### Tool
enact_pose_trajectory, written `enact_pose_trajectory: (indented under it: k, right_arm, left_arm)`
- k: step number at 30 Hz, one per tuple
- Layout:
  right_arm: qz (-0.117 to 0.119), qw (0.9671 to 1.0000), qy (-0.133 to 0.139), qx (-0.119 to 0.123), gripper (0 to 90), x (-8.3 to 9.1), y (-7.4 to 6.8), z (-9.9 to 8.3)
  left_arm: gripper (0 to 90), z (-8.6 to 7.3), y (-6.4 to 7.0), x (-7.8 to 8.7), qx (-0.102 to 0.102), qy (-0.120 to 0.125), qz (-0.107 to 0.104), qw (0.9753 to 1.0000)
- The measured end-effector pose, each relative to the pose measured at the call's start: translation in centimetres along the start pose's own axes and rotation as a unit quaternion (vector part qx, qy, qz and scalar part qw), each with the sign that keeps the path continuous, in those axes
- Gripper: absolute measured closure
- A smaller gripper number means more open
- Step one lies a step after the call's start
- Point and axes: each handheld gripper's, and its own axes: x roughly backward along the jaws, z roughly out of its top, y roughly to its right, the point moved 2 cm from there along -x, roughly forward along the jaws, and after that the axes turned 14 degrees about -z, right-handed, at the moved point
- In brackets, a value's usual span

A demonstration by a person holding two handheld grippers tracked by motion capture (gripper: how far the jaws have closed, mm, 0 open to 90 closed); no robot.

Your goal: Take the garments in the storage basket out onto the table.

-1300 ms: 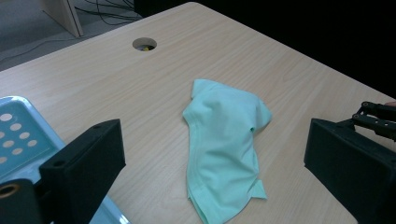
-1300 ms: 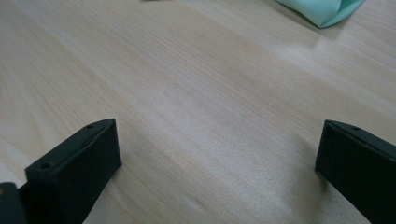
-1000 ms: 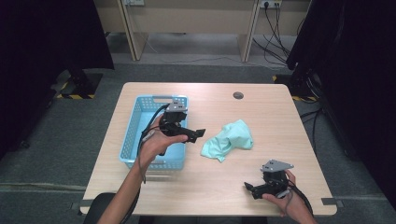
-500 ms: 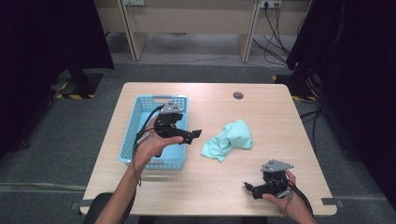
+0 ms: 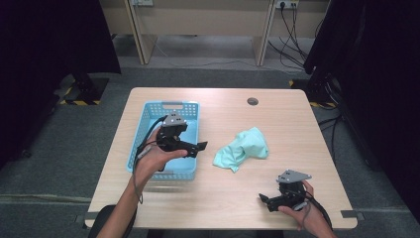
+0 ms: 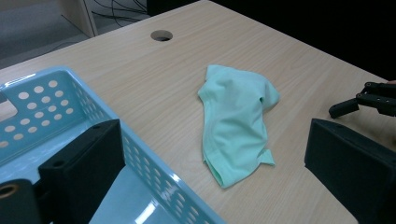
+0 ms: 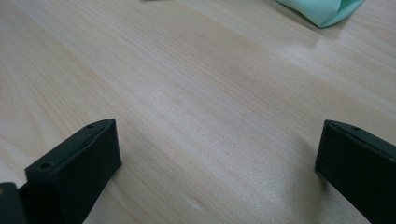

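Left gripper point(image 5: 198, 148): jaws wide, over blue basket point(image 5: 148, 130). Right gripper point(image 5: 266, 201): jaws wide, near-right table point(image 5: 223, 198). Mint cloth point(image 5: 242, 148): centre.

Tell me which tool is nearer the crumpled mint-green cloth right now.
Left. The left tool hangs over the blue plastic basket's near-right corner, just left of the crumpled mint-green cloth; the right tool sits farther off, near the table's front edge.
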Motion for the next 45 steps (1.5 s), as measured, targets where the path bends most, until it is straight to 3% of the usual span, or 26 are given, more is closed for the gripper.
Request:
enact_pose_trajectory:
  k: [7, 29, 45]
  right_arm:
    - [0.000, 1.0000, 0.000, 0.000, 0.3, 0.0, 0.0, 0.0]
    - [0.000, 1.0000, 0.000, 0.000, 0.3, 0.0, 0.0, 0.0]
    - [0.000, 1.0000, 0.000, 0.000, 0.3, 0.0, 0.0, 0.0]
  left_arm:
    - [4.2, -0.9, 0.4, 1.5, -0.001, 0.015, -0.002, 0.9999]
    - [4.2, -3.3, 1.3, 4.4, -0.008, 0.025, 0.009, 0.9996]
    - [4.2, -5.0, 2.6, 5.0, -0.017, 0.018, 0.012, 0.9996]
